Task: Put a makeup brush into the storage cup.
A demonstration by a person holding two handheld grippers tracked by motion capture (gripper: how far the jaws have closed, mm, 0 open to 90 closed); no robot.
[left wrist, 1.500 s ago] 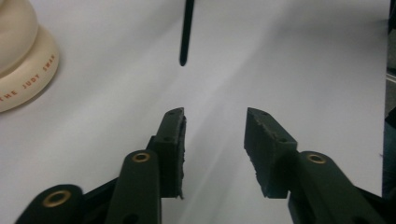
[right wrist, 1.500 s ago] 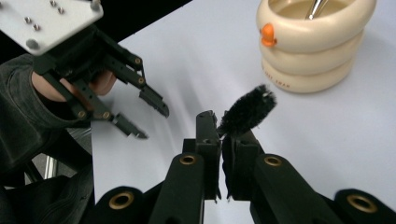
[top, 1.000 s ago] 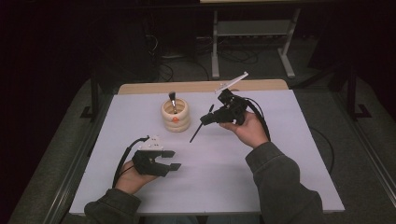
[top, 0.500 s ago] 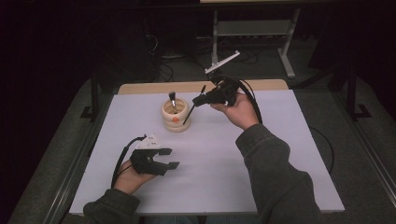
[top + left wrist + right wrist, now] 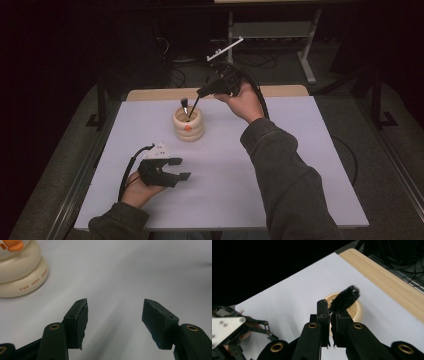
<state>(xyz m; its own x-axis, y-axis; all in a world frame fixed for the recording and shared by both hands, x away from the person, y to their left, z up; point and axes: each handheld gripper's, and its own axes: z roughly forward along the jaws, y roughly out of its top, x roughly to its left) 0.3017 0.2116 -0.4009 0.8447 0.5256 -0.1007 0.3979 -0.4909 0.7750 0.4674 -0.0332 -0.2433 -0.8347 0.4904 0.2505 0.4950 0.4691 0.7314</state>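
The cream holder (image 5: 188, 124) stands on the white table (image 5: 280, 150), toward its far edge. Above and just right of the holder, the right gripper (image 5: 202, 92) is clenched on a dark brush (image 5: 193, 106), whose lower end dips into the holder's mouth beside a second brush (image 5: 184, 104) standing inside. Nearer the person than the holder, the left gripper (image 5: 181, 168) rests released, jaws wide apart.

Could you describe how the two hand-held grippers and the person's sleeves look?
Both are black. The left hand-held gripper has two black jaws with flat dark pads, brass-coloured rivets, a grey three-cornered plate on top and a black cable trailing from it. The right hand-held gripper carries a white bar and a thick black cable. The sleeves are dark grey-green.
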